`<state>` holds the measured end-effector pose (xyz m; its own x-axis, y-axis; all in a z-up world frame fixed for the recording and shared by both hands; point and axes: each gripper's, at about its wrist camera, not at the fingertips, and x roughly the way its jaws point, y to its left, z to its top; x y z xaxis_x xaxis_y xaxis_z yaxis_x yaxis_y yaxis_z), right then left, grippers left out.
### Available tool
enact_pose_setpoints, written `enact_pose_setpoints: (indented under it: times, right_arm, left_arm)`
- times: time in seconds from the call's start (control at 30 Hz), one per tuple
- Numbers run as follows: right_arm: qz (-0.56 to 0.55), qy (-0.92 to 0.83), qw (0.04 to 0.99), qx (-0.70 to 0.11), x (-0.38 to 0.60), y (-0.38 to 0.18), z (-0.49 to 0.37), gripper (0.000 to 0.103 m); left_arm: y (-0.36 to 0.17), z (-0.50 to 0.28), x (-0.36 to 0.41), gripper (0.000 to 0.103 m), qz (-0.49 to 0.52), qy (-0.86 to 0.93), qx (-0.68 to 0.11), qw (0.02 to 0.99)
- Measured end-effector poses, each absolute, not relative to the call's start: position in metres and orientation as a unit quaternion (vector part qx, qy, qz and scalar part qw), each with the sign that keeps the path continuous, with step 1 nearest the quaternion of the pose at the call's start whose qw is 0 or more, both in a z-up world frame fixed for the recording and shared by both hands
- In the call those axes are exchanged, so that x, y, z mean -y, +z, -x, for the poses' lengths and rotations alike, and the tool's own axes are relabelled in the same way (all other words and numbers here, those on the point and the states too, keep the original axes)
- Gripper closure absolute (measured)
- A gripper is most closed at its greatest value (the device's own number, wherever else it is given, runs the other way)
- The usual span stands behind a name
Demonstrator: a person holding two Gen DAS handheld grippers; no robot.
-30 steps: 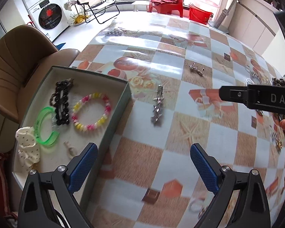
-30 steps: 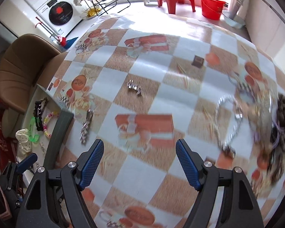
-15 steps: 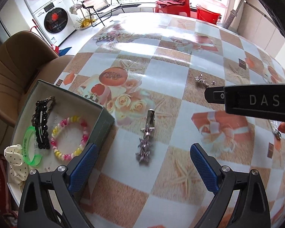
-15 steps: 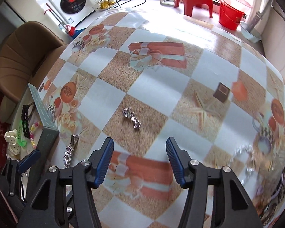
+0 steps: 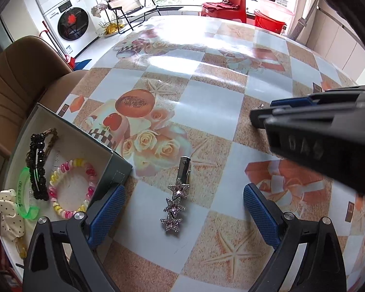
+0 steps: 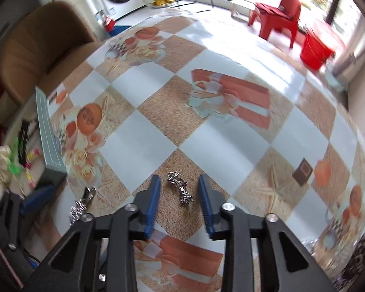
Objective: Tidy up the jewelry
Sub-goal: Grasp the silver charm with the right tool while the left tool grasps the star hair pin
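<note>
A silver star hair clip (image 5: pixel 175 202) lies on the checked tablecloth, between the wide-apart fingers of my left gripper (image 5: pixel 183 191), which is open and close above it. A small silver ornament (image 6: pixel 180 189) lies between the blue pads of my right gripper (image 6: pixel 178 178). Its jaws are closing, with a gap still showing on each side of the piece. The grey jewelry box (image 5: pixel 116 170) at the left holds a pink and yellow spiral bracelet (image 5: pixel 71 189), a black beaded clip (image 5: pixel 37 170), a green band (image 5: pixel 24 202) and a white dotted scrunchie (image 5: pixel 6 216).
The right gripper's black body (image 5: pixel 328 141) fills the right side of the left wrist view. A brown chair (image 5: pixel 19 85) stands by the table's left edge. More jewelry (image 6: pixel 360 255) lies blurred at the far right. Red chair and bucket stand beyond the table.
Both grippers came lower and nearer the table. The left one now straddles the star clip. The right one's jaws have narrowed around the small silver ornament, and it has rolled.
</note>
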<state>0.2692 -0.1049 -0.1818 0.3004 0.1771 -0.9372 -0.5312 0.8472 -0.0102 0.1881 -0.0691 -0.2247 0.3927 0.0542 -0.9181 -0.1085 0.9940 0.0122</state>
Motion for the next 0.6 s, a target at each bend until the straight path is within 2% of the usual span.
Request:
enact_pose_setpoints:
  times: [0.1, 0.17, 0.43, 0.53, 0.57, 0.6]
  right_arm:
    - [0.168, 0.225, 0.789, -0.546, 0.105, -0.181, -0.267, 0.095]
    - [0.158, 0.222, 0.790, -0.549, 0.107, -0.181, -0.268, 0.095]
    - [0.068, 0.204, 0.795, -0.567, 0.143, -0.169, -0.255, 0.095]
    - [0.035, 0.192, 0.798, -0.570, 0.160, -0.164, -0.244, 0.095]
    - [0.026, 0.188, 0.799, -0.571, 0.164, -0.162, -0.241, 0.095]
    - [0.016, 0.183, 0.799, -0.572, 0.169, -0.161, -0.237, 0.095]
  left_arm:
    - [-0.223, -0.188, 0.069, 0.017, 0.033, 0.036, -0.546, 0.836]
    - [-0.223, -0.192, 0.069, 0.028, 0.033, 0.028, -0.546, 0.837]
    - [-0.218, -0.193, 0.078, 0.054, 0.037, 0.002, -0.550, 0.835]
    - [-0.216, -0.193, 0.079, 0.077, 0.041, -0.005, -0.551, 0.834]
    - [-0.215, -0.191, 0.078, 0.082, 0.040, -0.009, -0.551, 0.833]
    - [-0.214, -0.191, 0.079, 0.082, 0.041, -0.012, -0.552, 0.833]
